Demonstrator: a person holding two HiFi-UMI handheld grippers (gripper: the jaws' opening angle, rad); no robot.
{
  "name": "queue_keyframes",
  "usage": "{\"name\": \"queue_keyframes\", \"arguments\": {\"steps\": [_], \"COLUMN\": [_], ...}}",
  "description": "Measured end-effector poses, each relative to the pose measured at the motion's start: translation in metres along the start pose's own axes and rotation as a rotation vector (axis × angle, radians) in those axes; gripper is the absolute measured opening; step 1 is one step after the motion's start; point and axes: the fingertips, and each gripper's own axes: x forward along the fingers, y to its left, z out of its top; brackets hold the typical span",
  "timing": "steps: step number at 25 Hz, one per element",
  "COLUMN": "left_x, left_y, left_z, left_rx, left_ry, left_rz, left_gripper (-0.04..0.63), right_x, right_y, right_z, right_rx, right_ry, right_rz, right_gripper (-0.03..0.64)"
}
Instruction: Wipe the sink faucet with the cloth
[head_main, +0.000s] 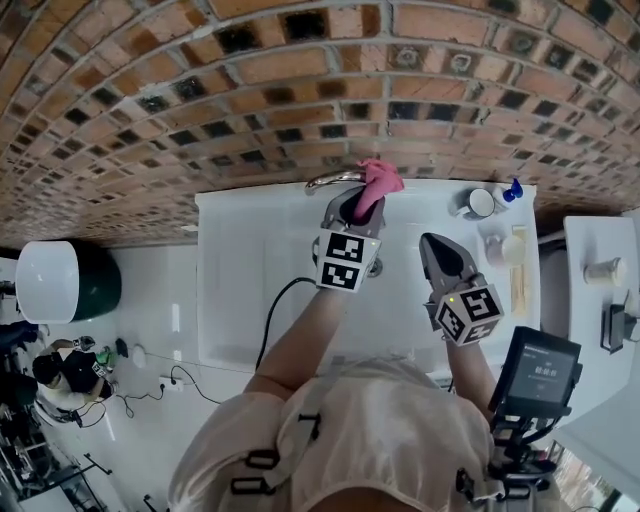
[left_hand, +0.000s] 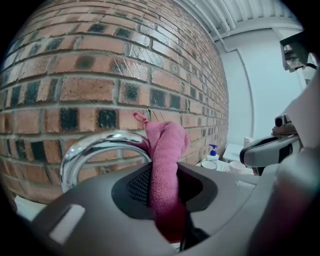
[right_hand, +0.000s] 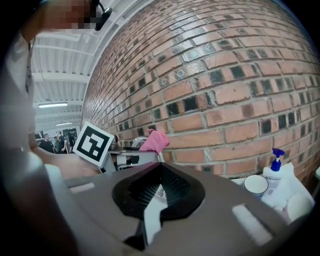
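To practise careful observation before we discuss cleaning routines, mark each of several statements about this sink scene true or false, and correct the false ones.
1. The left gripper holds a pink cloth. True.
2. The cloth is up beside the chrome faucet. True.
3. The right gripper holds a second cloth. False: it holds nothing.
4. The wall behind the sink is white tile. False: it is brick.
5. The blue-topped pump bottle stands left of the faucet. False: in the head view it stands to the faucet's right.
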Motion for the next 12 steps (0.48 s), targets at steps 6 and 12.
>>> {"name": "queue_keyframes", "arguments": {"steps": [6,12], "left_x": [0.018,0.037], "left_y": [-0.003,0.004], "left_z": [-0.031,-0.067], "left_rx": [0.028,-0.070], "left_ry": [0.066,0.181], "left_rz": [-0.014,-0.041], "left_gripper": [0.100,0.099], "right_x": [0.010,0.024], "right_y": [-0.008,-0.011], "right_z": [-0.005,-0.004], "right_rx": [0.008,-0.001], "right_ry": [0.015,0.026], "right_rz": [0.003,0.013], "right_gripper": [-0.008,-0.008]}}
